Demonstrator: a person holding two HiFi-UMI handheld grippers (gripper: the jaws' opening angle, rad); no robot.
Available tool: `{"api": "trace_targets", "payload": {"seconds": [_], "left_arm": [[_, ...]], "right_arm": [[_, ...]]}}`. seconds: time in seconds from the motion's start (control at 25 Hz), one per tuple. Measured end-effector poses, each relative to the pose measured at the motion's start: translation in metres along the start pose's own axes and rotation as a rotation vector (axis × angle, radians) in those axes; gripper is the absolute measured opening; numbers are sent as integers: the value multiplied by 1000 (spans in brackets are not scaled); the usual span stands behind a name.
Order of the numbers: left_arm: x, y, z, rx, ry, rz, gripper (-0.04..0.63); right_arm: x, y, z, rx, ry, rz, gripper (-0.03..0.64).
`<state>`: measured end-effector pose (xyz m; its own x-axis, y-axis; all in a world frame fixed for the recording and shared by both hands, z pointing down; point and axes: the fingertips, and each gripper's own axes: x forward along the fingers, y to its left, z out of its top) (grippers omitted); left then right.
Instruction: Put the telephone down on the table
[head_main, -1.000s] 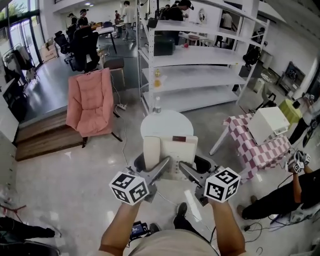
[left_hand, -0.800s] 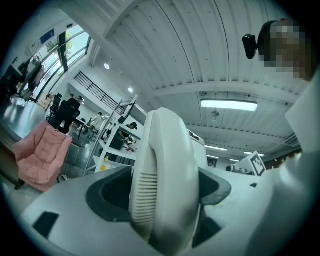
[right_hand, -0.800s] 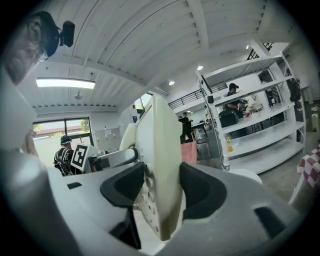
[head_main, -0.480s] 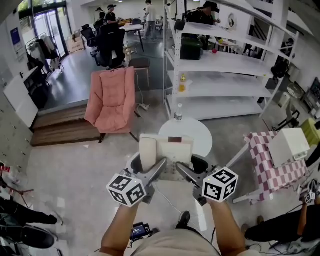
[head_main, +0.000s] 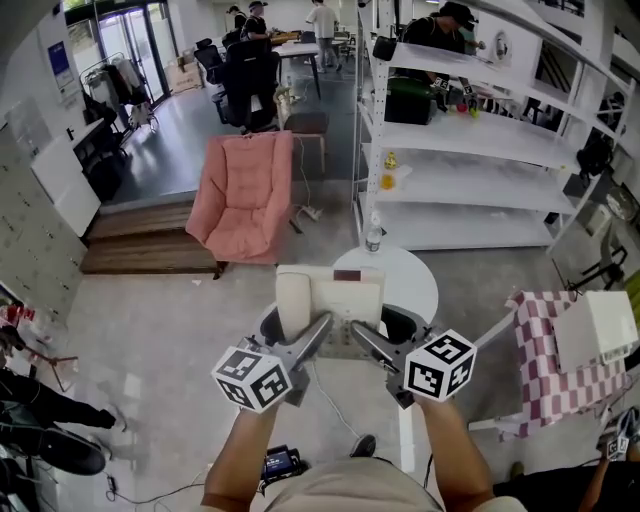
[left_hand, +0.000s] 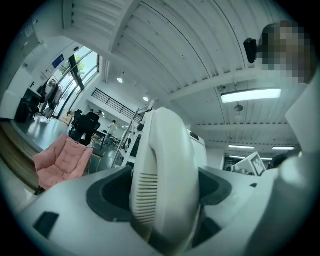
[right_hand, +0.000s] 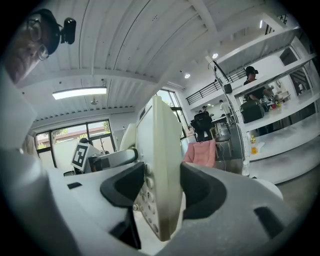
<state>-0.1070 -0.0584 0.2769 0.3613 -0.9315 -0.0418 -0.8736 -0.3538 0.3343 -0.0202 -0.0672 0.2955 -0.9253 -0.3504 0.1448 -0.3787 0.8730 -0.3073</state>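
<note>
A cream desk telephone (head_main: 332, 303) is held up in the air between both grippers, its handset (head_main: 291, 305) on the left side. My left gripper (head_main: 318, 327) is shut on that handset end; in the left gripper view the ribbed handset (left_hand: 162, 170) fills the gap of the left gripper (left_hand: 160, 196). My right gripper (head_main: 361, 333) is shut on the base's right edge; in the right gripper view the keypad side of the telephone (right_hand: 159, 170) sits clamped in the right gripper (right_hand: 158, 196). Just beyond and right of the telephone stands a round white table (head_main: 415, 282).
A water bottle (head_main: 373, 238) stands at the table's far edge. A pink chair (head_main: 243, 195) is at the left, white shelving (head_main: 470, 140) behind the table. A checkered table (head_main: 545, 385) bearing a white box (head_main: 598, 330) is at the right. People stand around.
The whole scene has slid rightward in the head view; the round table now lies ahead and to the right. Both grippers keep the telephone clamped at the same height.
</note>
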Motion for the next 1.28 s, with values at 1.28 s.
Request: {"api": "trace_targets", "payload": {"seconds": [1.28], "left_arm": [[153,1,-29,-7,41,-94,365]], "right_arm": [[-11,-145,23,35,-13,-98,212]]}}
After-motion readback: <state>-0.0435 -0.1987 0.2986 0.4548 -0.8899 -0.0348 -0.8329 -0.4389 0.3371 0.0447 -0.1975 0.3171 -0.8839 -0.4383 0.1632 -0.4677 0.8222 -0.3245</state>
